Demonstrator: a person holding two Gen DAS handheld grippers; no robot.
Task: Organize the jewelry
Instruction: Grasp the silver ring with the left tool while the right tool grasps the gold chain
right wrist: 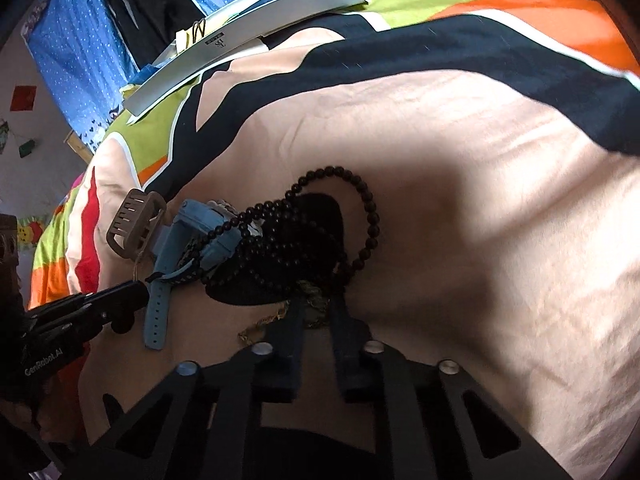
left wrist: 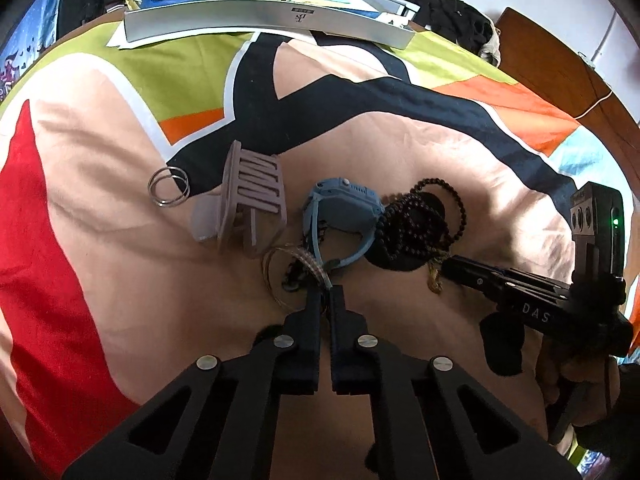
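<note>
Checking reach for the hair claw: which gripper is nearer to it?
Left. The left gripper sits just below-right of the mauve hair claw, pinched on a thin beaded bracelet. The right gripper is farther off, past the blue watch, at the black bead necklace.

White letters "DAS" stand on the right gripper [left wrist: 448, 266]; "GenRobot.AI" stands on the left gripper [right wrist: 138, 294]; the silver box [left wrist: 264, 20] bears an unreadable logo.

A colourful patterned bedsheet [left wrist: 100, 160] with a long silver box [left wrist: 264, 20] at its far edge
</note>
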